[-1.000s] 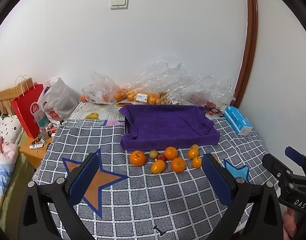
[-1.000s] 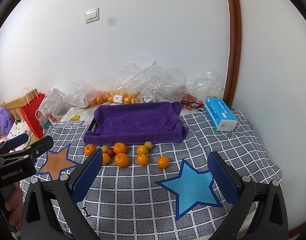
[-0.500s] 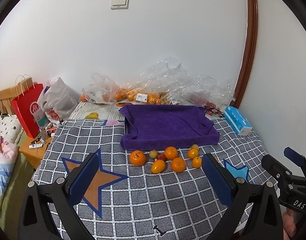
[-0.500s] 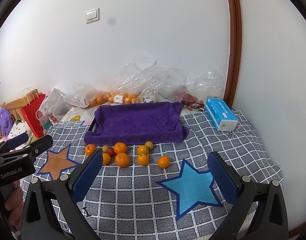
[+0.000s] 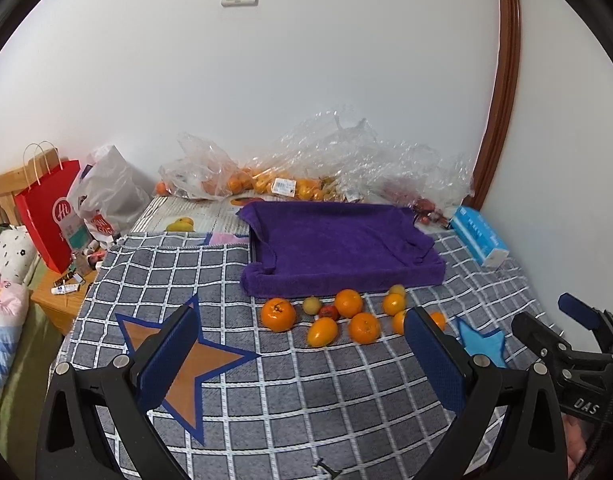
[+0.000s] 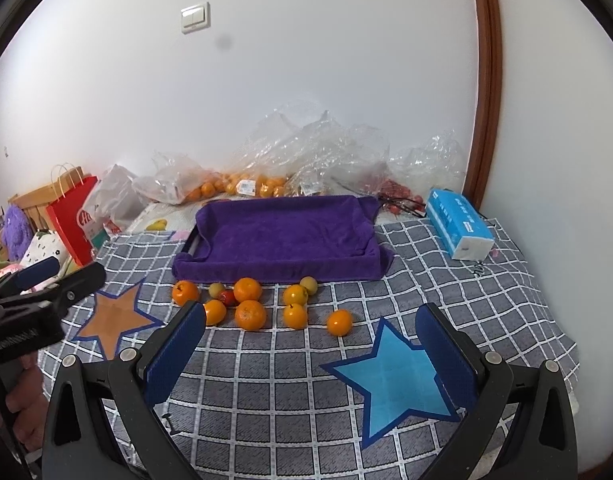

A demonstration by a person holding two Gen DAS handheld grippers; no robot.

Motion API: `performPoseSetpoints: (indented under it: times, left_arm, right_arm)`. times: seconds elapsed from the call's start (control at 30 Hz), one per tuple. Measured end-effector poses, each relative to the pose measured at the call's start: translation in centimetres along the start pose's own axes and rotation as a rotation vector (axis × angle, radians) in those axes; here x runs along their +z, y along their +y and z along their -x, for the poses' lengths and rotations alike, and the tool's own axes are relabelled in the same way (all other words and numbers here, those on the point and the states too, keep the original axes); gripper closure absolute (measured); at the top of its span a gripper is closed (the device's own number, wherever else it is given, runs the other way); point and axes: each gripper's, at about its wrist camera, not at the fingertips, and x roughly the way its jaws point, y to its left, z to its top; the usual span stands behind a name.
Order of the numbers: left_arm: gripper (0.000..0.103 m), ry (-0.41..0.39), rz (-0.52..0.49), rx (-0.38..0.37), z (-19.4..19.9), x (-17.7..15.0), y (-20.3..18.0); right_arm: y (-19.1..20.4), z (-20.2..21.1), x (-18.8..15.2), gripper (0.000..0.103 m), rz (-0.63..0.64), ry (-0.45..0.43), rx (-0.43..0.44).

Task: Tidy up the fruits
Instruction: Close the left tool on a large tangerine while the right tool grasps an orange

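Nothing has shifted over the last second: the left gripper (image 5: 298, 354) and right gripper (image 6: 312, 346) still hover wide open and empty, fruits (image 6: 250, 314) just ahead, purple tray (image 6: 282, 232) beyond, so sorting has yet to begin.

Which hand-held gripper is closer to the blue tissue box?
The right hand-held gripper. The tissue box lies ahead and to its right. The left hand-held gripper is further left, with the box far toward its right edge.
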Motion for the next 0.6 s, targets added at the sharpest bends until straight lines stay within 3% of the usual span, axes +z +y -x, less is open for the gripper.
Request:
performPoseSetpoints:
  times: [0.4,0.6]
  left_arm:
    - [0.001,0.033,0.016,0.015,-4.5,-0.6,2.6]
    - [0.004,0.078,0.016,0.027,-6.7,-1.0,3.8]
  right_arm:
    - [-1.5,-6.3,-1.4,0.000,-0.045,0.092,-0.034]
    - [-3.6,-8.8,-2.9,0.000,-0.138,0.101,-0.019]
